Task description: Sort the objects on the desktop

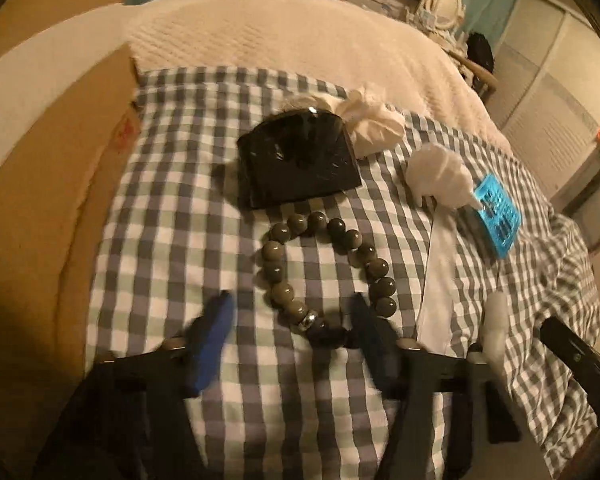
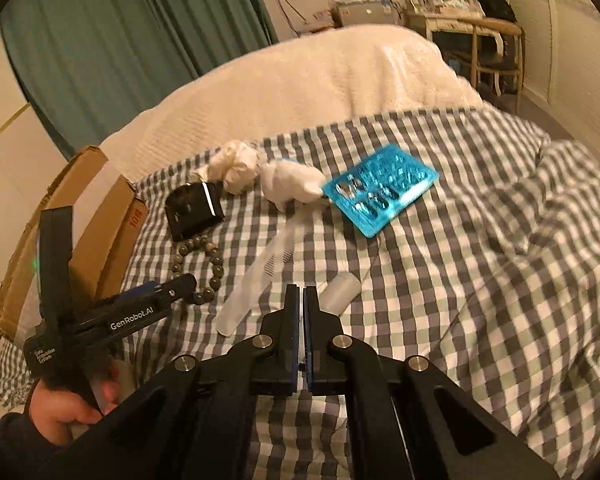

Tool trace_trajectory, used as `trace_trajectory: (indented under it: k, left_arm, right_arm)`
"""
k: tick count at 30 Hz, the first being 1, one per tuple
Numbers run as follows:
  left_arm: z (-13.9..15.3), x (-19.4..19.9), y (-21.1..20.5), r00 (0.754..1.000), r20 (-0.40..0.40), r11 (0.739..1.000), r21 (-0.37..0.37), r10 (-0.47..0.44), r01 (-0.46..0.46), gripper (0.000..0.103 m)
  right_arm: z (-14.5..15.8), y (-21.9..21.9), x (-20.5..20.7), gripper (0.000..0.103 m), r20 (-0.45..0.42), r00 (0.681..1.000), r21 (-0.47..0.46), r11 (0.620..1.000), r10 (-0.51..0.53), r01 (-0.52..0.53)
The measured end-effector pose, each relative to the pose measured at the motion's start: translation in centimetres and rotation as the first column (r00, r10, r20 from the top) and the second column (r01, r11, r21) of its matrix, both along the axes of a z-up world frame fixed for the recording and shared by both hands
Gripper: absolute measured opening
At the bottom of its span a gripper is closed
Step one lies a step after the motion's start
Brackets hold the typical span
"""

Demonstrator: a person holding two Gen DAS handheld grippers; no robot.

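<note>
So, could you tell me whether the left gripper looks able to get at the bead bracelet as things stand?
Probably yes: the left gripper is open right over the near end of the bead bracelet, with nothing lying between them.

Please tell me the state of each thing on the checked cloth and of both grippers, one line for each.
left gripper: open, over the near end of the bracelet
right gripper: shut, nothing between its fingers
bead bracelet: lying flat, a loop
black box: closed
blue tray: flat
cardboard box: open
white comb: flat
</note>
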State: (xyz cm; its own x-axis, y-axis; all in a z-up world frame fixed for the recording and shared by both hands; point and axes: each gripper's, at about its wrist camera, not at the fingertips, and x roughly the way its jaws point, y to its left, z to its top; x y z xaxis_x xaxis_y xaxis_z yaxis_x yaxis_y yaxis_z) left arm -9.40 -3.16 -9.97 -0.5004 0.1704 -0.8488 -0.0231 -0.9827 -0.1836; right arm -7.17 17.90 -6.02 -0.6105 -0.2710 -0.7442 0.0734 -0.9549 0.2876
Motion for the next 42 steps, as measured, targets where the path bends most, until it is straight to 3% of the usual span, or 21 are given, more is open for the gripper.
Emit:
trace_trajectory:
  k: [1, 3, 5, 7, 10, 12, 14, 17, 23, 29, 36, 42]
  left_arm:
    - [-0.2, -0.3, 0.1, 1.0, 0.006, 1.0, 0.003, -0.007, 0.007, 0.023]
    - [-0.5, -0.4, -0.1, 1.0, 0.014, 0.999, 0.042, -0.014, 0.014, 0.015]
    - [-0.6, -0.6, -0.4, 1.0, 0.014, 0.996, 0.091, -0.01, 0.009, 0.011]
    - [-0.6, -0.6, -0.7, 1.0, 0.012, 0.994, 0.109, -0.005, 0.004, 0.011]
    - [-0.2, -0.4, -0.4, 1.0, -0.011, 0.992, 0.124, -0.019, 0.02, 0.011]
    - [0.3, -0.2, 0.0, 0.999, -0.037, 0.992, 0.125, -0.031, 0.036, 0.011]
    - [1.1, 0.1, 0.2, 0.996, -0.076, 0.992, 0.121, -0.038, 0.047, 0.011]
    - [2.9, 1.1, 0.3, 0.988, -0.145, 0.991, 0.114, -0.048, 0.065, 0.011]
    - [6.4, 2.9, 1.1, 0.96, -0.265, 0.984, 0.128, -0.087, 0.124, 0.011]
    - [9.6, 5.2, 1.2, 0.941, -0.311, 0.98, 0.103, -0.133, 0.173, 0.011]
    - [13.5, 7.7, -0.1, 0.929, -0.341, 0.97, 0.139, -0.141, 0.198, 0.011]
    - [18.1, 9.7, -1.7, 0.908, -0.39, 0.971, 0.115, -0.149, 0.209, 0.011]
  right_arm:
    - [-0.5, 0.1, -0.3, 0.002, 0.019, 1.0, -0.01, 1.0, -0.011, 0.012]
    - [-1.5, 0.3, -1.2, 0.006, 0.063, 0.998, -0.016, 0.999, -0.028, 0.029]
    - [-2.2, 0.4, -1.7, 0.026, 0.075, 0.997, -0.023, 0.999, -0.027, 0.029]
    - [-2.9, 0.5, -2.1, 0.038, 0.081, 0.996, -0.028, 0.999, -0.034, 0.036]
    - [-4.1, 0.8, -2.8, 0.038, 0.118, 0.992, -0.065, 0.997, -0.042, 0.05]
    - [-4.8, 0.6, -3.1, 0.026, 0.134, 0.991, -0.071, 0.997, -0.027, 0.037]
    - [-4.6, 0.2, -2.8, 0.019, 0.115, 0.993, -0.022, 0.999, -0.023, 0.026]
    - [-3.7, 0.6, -2.4, 0.016, 0.086, 0.996, -0.046, 0.999, -0.025, 0.029]
    - [-0.7, 1.0, -1.0, 0.016, 0.016, 0.999, -0.065, 0.997, -0.036, 0.037]
    - [2.7, 0.7, 1.2, 0.014, -0.041, 0.999, -0.054, 0.998, -0.031, 0.028]
    - [7.3, -0.4, 5.7, 0.013, -0.099, 0.995, 0.048, 0.999, 0.019, -0.014]
    - [10.8, -2.0, 9.8, 0.013, -0.132, 0.99, 0.125, 0.991, 0.055, -0.039]
